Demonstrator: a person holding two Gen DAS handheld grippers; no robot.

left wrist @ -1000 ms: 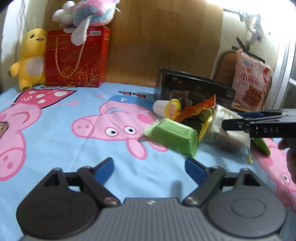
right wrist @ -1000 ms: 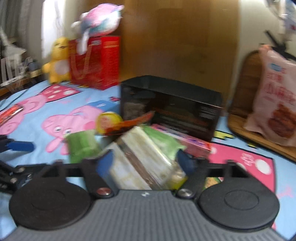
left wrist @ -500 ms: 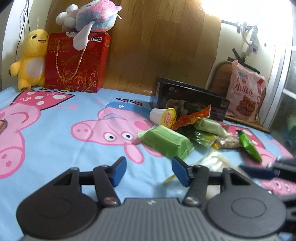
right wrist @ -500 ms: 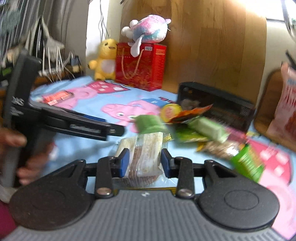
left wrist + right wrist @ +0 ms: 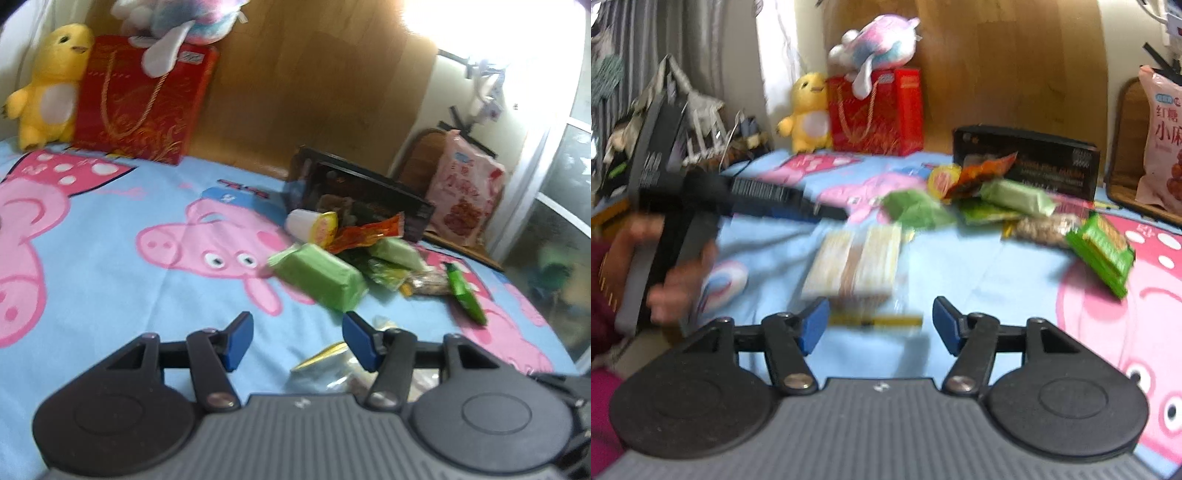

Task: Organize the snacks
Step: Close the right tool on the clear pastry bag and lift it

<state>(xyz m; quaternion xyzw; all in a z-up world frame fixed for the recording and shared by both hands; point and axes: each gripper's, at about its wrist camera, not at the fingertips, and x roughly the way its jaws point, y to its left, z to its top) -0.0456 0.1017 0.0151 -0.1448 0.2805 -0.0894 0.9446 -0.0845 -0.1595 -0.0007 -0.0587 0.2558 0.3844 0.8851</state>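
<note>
A pile of snacks lies on the Peppa Pig sheet: a green packet [image 5: 319,275], a white cup with a yellow lid [image 5: 314,225], an orange wrapper [image 5: 369,232] and a green stick pack [image 5: 463,291]. A clear pack of sandwich wafers [image 5: 858,258] lies on the sheet just ahead of my open, empty right gripper [image 5: 877,325]. It also shows in the left wrist view [image 5: 332,369] beside my open, empty left gripper [image 5: 297,341]. A black box [image 5: 362,195] stands behind the pile.
A red gift bag [image 5: 142,99] with plush toys, one a yellow chick [image 5: 48,85], stands at the back left. A pink snack bag [image 5: 465,203] leans at the back right. In the right wrist view, the left gripper's body [image 5: 701,195] and hand are to the left.
My right gripper has opened and let go of the wafer pack, which now lies on the sheet near the front. My left gripper has opened wider again.
</note>
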